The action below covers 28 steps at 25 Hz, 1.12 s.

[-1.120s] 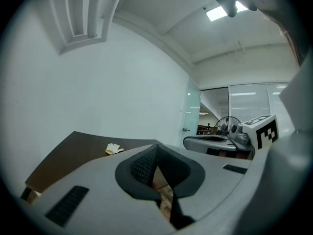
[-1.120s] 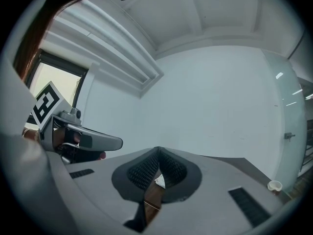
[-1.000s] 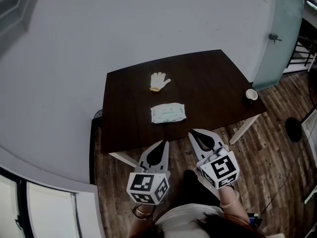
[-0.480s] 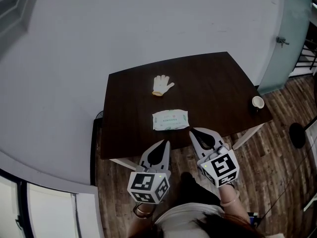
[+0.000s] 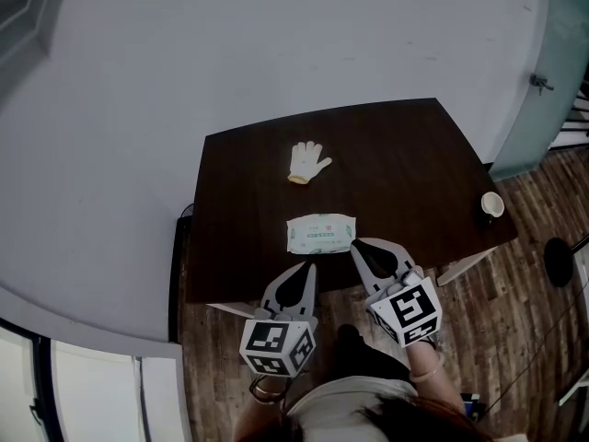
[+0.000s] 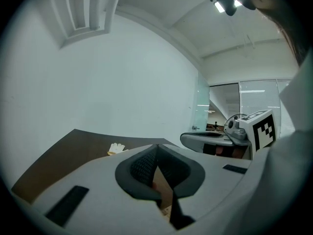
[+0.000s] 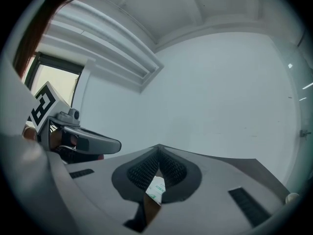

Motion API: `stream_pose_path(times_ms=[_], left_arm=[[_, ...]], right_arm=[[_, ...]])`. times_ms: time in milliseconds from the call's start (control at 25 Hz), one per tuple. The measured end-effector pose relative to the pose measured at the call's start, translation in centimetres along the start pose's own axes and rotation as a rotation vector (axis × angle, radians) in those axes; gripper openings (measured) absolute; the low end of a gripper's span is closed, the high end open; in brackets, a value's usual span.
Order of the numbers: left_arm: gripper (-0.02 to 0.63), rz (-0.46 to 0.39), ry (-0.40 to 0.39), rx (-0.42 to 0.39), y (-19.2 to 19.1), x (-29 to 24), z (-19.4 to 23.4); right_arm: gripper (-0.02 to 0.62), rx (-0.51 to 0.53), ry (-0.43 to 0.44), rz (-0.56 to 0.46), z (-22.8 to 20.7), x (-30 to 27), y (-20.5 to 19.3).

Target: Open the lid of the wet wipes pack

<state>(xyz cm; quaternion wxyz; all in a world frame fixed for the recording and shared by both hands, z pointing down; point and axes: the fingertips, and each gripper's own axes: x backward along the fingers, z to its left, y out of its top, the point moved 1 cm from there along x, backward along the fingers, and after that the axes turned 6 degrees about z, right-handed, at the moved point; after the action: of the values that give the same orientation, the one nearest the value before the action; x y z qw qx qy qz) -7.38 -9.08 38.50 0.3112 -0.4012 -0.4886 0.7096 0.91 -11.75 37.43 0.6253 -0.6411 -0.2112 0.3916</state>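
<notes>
The wet wipes pack (image 5: 319, 233), white with pale green print, lies flat on the dark table (image 5: 405, 155) near its front edge. Both grippers hover in front of the table, empty and apart from the pack. My left gripper (image 5: 310, 264) is shut, its tips over the table's front edge just below the pack. My right gripper (image 5: 354, 244) is shut too, its tips close to the pack's right front corner. In the right gripper view the pack (image 7: 156, 189) shows through the gap behind the closed tips (image 7: 159, 150). The left gripper view shows its jaws (image 6: 157, 146) meeting.
A white work glove (image 5: 308, 162) lies on the table behind the pack, also seen as the glove (image 6: 116, 148) in the left gripper view. A small cup (image 5: 492, 204) stands at the table's right corner. A grey wall runs behind, and a wooden floor (image 5: 515, 339) lies below.
Both grippers have come forward to the table's front edge, nearer the wipes pack. They stay shut and empty. The pack and glove have not moved on the table.
</notes>
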Motion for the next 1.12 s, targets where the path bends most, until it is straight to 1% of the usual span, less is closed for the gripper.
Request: stream_pose_path(times_ms=[320, 480, 800, 1120], left_arm=[[0.018, 0.006, 0.027, 0.034, -0.7, -3.5, 1.9], [0.018, 0.004, 0.045, 0.064, -1.4, -5.0, 3.0], [0.018, 0.029, 0.07, 0.087, -3.9, -8.0, 4.9], [0.018, 0.081, 0.086, 0.117, -6.2, -10.8, 6.7]], right_arm=[[0.005, 0.018, 0.046, 0.023, -1.7, -3.4, -0.6], [0.008, 0.024, 0.07, 0.038, -2.5, -5.2, -1.1], [0.023, 0.078, 0.138, 0.072, -2.9, -8.6, -2.4], [0.037, 0.147, 0.201, 0.124, -3.3, -11.7, -4.4]])
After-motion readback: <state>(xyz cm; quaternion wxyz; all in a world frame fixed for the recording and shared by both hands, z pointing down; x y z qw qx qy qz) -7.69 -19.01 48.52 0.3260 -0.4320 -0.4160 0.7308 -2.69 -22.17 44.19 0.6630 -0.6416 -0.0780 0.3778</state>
